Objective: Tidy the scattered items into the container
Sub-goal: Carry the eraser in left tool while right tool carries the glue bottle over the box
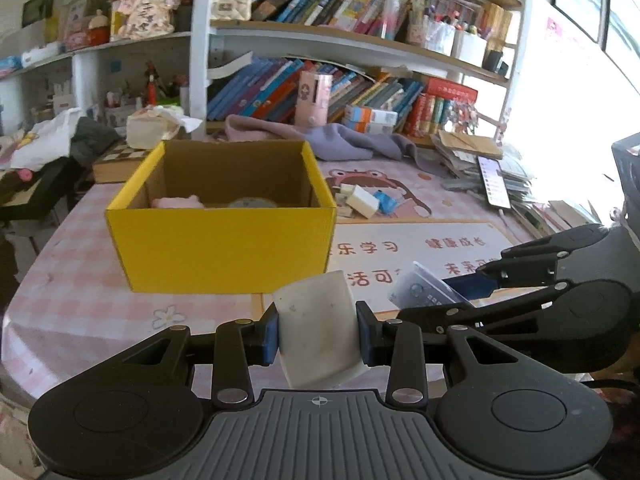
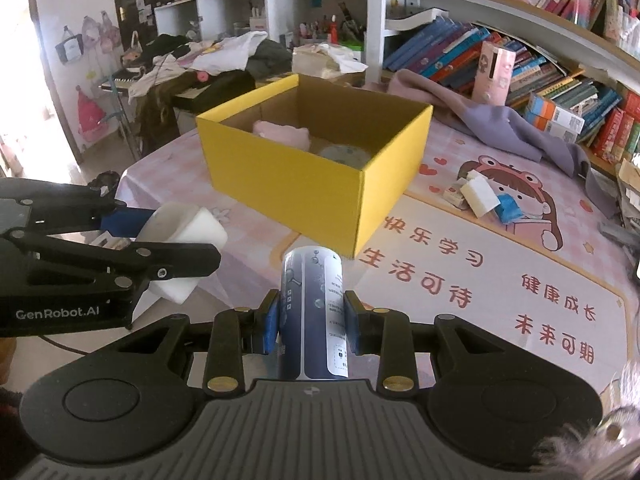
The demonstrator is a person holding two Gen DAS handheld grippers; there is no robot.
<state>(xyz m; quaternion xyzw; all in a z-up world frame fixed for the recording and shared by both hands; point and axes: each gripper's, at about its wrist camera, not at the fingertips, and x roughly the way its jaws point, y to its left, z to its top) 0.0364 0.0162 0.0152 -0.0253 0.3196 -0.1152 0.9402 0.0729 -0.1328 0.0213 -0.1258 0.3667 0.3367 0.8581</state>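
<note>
Yellow box (image 1: 224,248) sits open on the bench (image 1: 80,300), toward its far-left part, brown cardboard inside. Already in it: a pink soft item (image 2: 284,134) and a round pale disc (image 2: 346,155) beside it.

Left gripper (image 1: 318,332): jaws pinching a white block (image 1: 320,328) between the blue pads, block tilted, sticking up past the fingertips. It hangs over the bench, on the near side of the box and short of its front wall. In the right wrist view the same block (image 2: 180,248) shows clamped, left of and nearer than the box corner.

Right gripper (image 2: 311,320): jaws pinching a dark blue can with white label (image 2: 314,312), can lying along the fingers, top end pointing at the box's near corner. Also short of the box, not over its opening.

Both grippers side by side, close but apart.

Still loose on the bench mat, right of the box: a small cluster (image 1: 366,200) – white block, a blue piece, some small cream pieces, touching each other.

Further out: purple cloth (image 1: 352,142) behind the box, phone (image 1: 495,184) lit at the right edge, bookshelves (image 1: 340,40) at the back.
</note>
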